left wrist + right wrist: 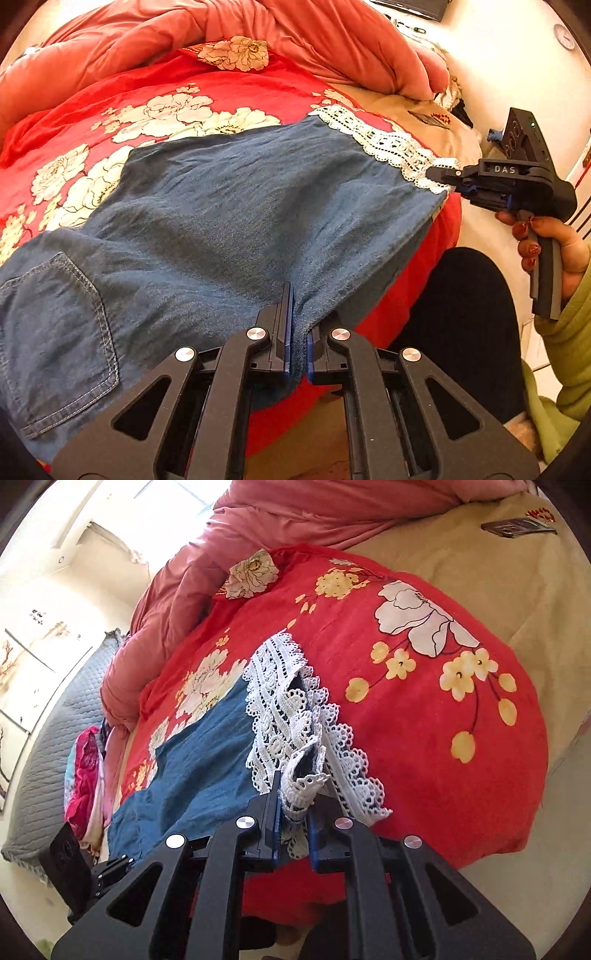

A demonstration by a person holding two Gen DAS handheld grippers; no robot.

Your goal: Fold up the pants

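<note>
Pants: blue denim, spread flat on the red floral blanket; a back pocket is seen at lower left.
Lace hem: white trim at the leg ends, bunched near the bed edge.
Left gripper: jaws pinched on the near denim edge.
Right gripper: jaws clamped on the lace hem.
Background: a pink quilt is piled behind the blanket.

Pants lie on the floral blanket, quilt behind.
</note>
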